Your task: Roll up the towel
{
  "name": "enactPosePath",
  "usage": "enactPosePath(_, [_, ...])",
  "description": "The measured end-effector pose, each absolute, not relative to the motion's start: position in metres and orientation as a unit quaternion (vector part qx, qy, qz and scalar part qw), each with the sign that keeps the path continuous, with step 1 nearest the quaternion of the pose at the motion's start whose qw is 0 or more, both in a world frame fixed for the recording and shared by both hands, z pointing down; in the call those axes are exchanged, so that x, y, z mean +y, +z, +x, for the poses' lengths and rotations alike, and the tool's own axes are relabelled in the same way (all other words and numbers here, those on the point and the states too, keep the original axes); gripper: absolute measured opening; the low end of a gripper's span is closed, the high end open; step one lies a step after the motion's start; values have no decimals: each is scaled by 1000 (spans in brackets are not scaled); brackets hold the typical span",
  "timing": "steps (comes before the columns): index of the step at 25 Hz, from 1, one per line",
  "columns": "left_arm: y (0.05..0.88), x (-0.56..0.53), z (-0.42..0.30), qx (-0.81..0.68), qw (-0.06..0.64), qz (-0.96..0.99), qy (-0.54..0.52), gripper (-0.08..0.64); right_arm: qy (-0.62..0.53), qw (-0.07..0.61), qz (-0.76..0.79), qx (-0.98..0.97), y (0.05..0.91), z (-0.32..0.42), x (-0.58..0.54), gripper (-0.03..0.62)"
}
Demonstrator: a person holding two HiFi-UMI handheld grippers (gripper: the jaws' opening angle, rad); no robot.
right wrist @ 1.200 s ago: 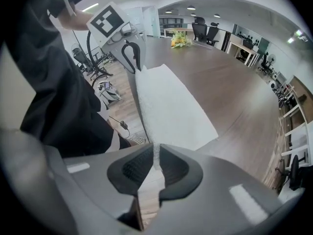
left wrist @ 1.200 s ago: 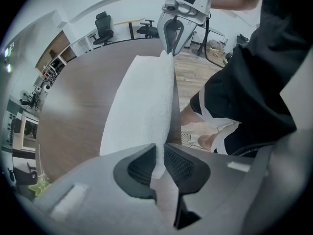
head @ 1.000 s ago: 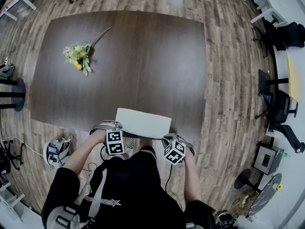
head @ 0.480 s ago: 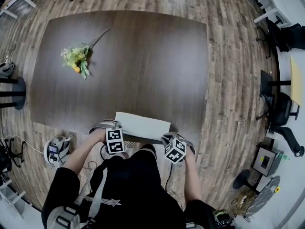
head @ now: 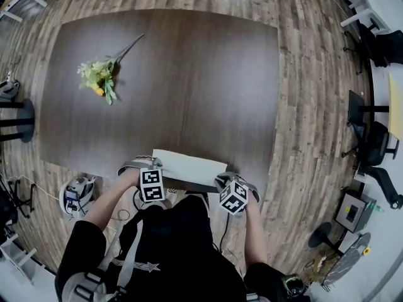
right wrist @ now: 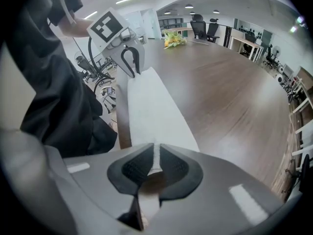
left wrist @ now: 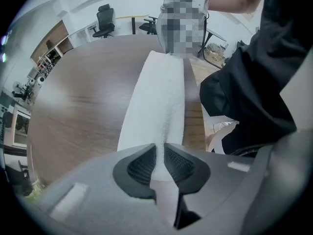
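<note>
A white towel (head: 189,166) lies as a long strip along the near edge of the dark wooden table (head: 170,80). My left gripper (head: 154,168) is shut on the towel's left near corner; in the left gripper view the towel (left wrist: 159,97) runs away from the pinching pads (left wrist: 142,165). My right gripper (head: 221,182) is shut on the right near corner, and the right gripper view shows the towel (right wrist: 151,106) stretching toward the left gripper (right wrist: 128,58). Both grippers point down, with the held edge lifted slightly off the table.
A bunch of yellow and green flowers (head: 99,75) lies on the table's far left. The person's dark clothing (head: 170,244) is close behind the table's near edge. Office chairs and desks (head: 371,43) stand on the wood floor to the right.
Both grippers have drawn the towel's near edge slightly toward the person and lower; the visible strip of towel on the table looks narrower than before.
</note>
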State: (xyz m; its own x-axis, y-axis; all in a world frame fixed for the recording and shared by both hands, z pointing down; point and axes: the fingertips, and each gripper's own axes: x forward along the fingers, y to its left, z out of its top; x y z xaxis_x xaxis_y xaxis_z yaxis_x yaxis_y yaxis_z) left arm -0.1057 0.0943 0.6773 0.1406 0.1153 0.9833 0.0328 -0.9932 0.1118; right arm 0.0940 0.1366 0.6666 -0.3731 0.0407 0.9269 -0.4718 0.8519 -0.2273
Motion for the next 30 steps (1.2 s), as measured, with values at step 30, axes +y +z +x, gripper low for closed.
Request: enactPosePath(30, [633, 92, -109, -68, -57, 794, 601, 190, 114, 532, 249, -801, 626, 88, 148, 172])
